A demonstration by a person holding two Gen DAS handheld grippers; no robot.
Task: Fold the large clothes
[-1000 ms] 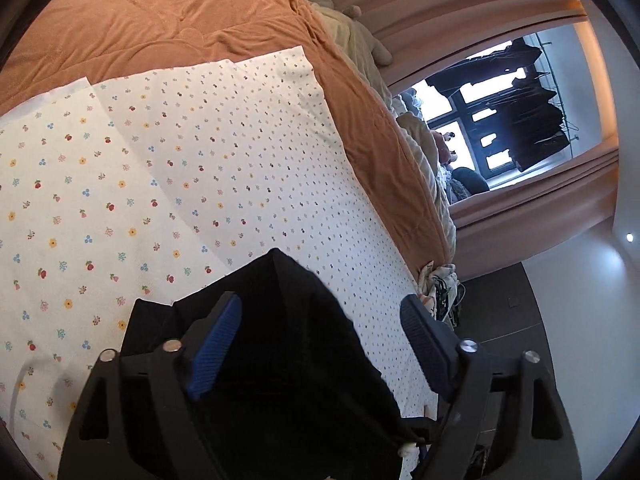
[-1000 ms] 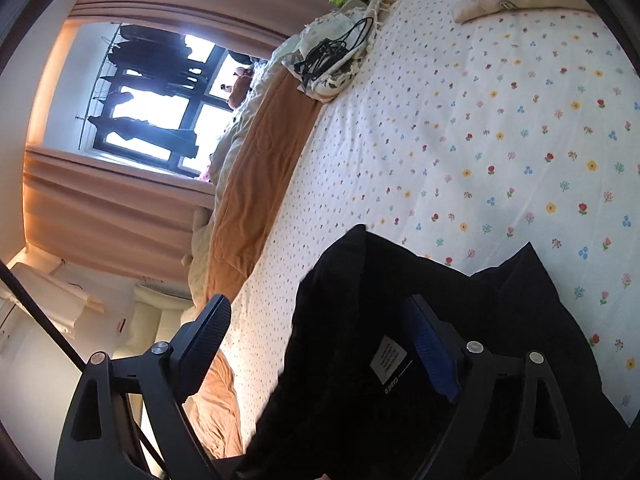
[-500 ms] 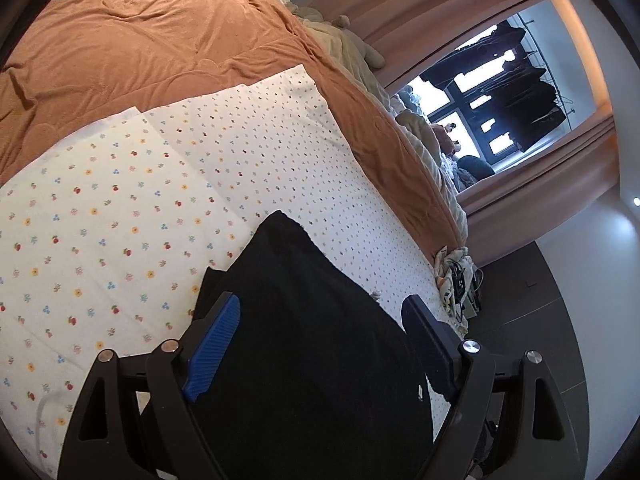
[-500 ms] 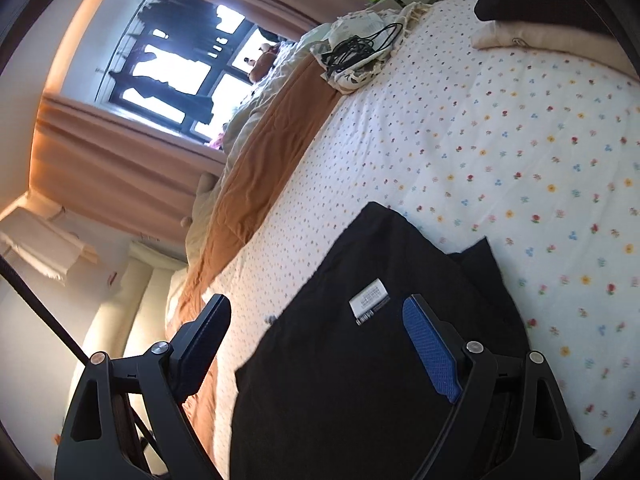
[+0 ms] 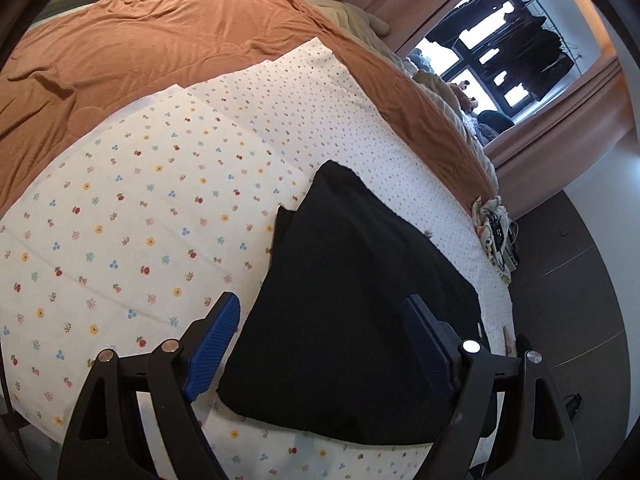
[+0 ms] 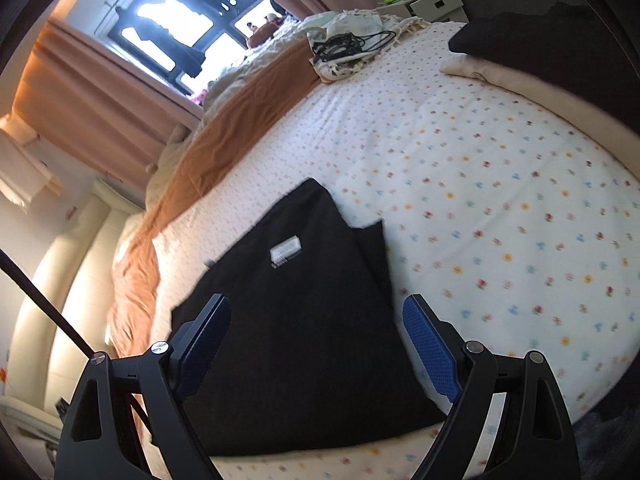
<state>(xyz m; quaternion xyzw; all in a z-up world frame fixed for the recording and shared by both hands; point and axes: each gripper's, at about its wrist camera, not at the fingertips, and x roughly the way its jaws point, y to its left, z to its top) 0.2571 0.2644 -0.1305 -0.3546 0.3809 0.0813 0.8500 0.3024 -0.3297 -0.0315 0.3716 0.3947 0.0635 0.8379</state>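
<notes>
**Both tongs free above a garment already folded down**

Our left tongs (image 5: 320, 344) stand spread wide, blue pads apart, holding nothing; the black garment (image 5: 352, 296) lies on the bed below and between them. Our right tongs (image 6: 316, 344) are likewise spread and empty, hovering over the same garment (image 6: 304, 328), with one pad above the dark cloth and the other over the floral sheet (image 6: 500, 208).

The garment rests flat on the floral sheet (image 5: 140, 220), near the edge of the bed closest to us. It shows as a compact dark panel, and along one side a second layer peeks out beneath the top one, so we judge that at least one fold is done. Whether another fold, a smoothing pass or a move to a pile is left, we cannot tell from here. A pale folded item with something dark on it lies at the far corner of the bed in the right view; we cannot say what it is.

A small white label (image 6: 285, 247) sits on the upper face of the garment. It carries print, but too small and blurred for us to read.

Beyond the sheet lies a rust-orange blanket (image 5: 152, 40), then curtains and a bright window (image 5: 500, 60).
</notes>
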